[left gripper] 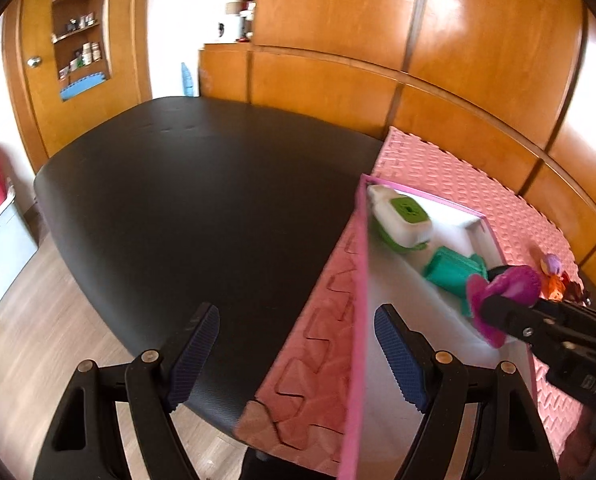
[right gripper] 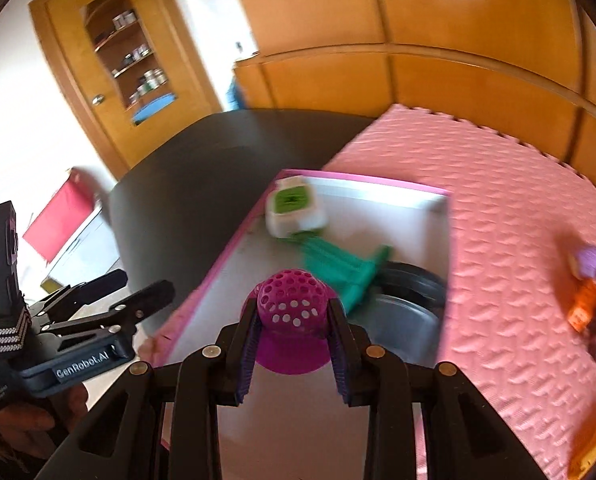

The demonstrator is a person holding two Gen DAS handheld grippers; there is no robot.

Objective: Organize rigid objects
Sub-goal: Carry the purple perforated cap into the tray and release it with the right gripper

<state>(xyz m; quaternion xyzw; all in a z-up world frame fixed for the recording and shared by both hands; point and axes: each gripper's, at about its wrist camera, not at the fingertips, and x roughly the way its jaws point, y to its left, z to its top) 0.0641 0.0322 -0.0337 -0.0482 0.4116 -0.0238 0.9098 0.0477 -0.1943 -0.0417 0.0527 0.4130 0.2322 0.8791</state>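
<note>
Holding a magenta perforated strainer (right gripper: pixel 291 312) between their pads, our right tongs (right gripper: pixel 293 344) hang over the pink-rimmed box (right gripper: pixel 233 236), narrowly parted around its dome. Our left tongs (left gripper: pixel 298 356) gape wide and empty, straddling the box's near wall. Beyond the right tongs lie a green-topped white container (right gripper: pixel 293 208), a teal toy (right gripper: pixel 338 268) and a metal bowl (right gripper: pixel 406 316). The box sits on a pink foam mat (right gripper: pixel 498 200) on the black tabletop (left gripper: pixel 197 200), with wooden cabinets (left gripper: pixel 418 40) behind. The strainer's dome points away from the tongs, its flat brim toward them.
</note>
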